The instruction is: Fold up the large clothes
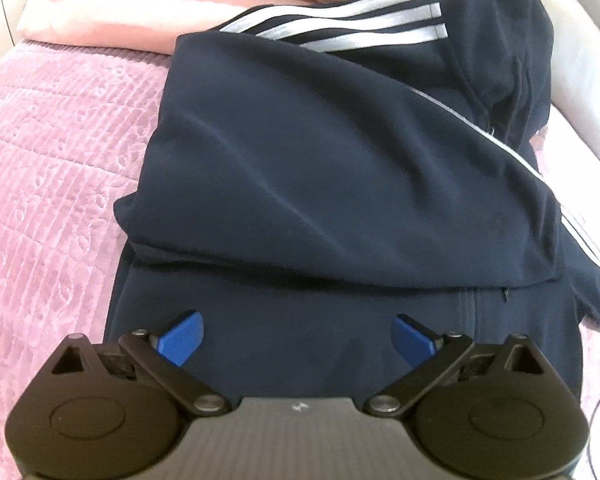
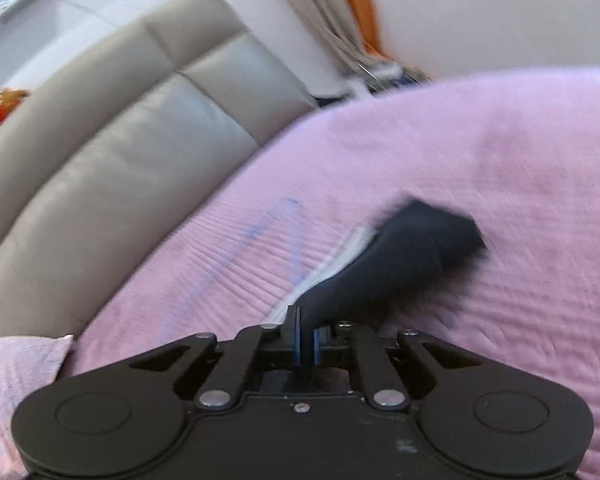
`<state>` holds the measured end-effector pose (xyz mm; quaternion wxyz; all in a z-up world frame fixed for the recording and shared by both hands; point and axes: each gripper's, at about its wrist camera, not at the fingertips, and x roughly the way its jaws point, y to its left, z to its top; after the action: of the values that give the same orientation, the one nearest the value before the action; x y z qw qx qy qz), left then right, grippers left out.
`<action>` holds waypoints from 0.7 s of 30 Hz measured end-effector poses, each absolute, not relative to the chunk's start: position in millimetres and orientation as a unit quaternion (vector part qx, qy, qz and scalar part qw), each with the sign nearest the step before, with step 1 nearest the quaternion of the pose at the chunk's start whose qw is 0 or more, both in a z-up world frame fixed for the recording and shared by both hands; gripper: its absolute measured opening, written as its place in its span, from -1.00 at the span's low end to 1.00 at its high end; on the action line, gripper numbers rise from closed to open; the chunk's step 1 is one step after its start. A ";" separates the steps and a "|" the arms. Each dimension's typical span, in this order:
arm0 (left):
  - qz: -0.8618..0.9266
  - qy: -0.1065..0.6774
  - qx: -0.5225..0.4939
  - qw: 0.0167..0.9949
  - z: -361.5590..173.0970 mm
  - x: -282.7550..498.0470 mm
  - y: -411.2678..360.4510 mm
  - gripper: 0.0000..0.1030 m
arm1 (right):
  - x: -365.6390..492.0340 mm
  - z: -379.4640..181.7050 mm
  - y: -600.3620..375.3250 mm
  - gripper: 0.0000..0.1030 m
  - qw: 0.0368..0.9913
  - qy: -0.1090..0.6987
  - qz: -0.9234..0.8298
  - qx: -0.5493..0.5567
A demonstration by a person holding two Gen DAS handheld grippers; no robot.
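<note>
While left tongs (image 1: 298,334) gape, right tongs (image 2: 305,334) pinch the jacket (image 2: 400,256) — navy (no legible writing).

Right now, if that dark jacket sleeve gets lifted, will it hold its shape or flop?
Probably flop: the sleeve already sags from the right gripper, which is shut on it. The jacket lies in soft folds, so it looks limp and likely light. Its cloth seems matte, so it is unlikely to slip.
</note>
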<state>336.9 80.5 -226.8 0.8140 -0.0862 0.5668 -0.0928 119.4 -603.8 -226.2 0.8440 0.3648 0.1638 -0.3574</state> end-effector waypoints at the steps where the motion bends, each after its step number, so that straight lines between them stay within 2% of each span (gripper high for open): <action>1: -0.092 0.569 -0.083 0.813 -227.9 336.9 79.7 0.97 | 123.3 -215.5 -596.8 -0.84 0.847 0.162 -0.356 0.359; 10: -0.102 0.560 -0.089 0.817 -220.7 326.8 90.5 0.96 | 170.0 -124.7 -486.8 -0.84 0.893 0.038 -0.233 0.383; 14: -0.112 0.548 -0.101 0.823 -207.9 320.6 100.8 0.95 | 191.2 -84.3 -419.8 -0.84 0.910 0.009 -0.159 0.383; 18: -0.113 0.541 -0.113 0.826 -202.1 316.8 116.0 0.95 | 209.5 -58.1 -351.3 -0.84 0.924 0.008 -0.085 0.374; 21: -0.114 0.536 -0.117 0.828 -199.4 314.3 125.2 0.95 | 220.7 -57.8 -289.6 -0.85 0.922 0.046 -0.006 0.385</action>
<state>314.3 125.2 -199.4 0.8284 -0.1171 0.5357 -0.1140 220.7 -289.6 -57.8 0.9217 0.3851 0.0457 -0.0059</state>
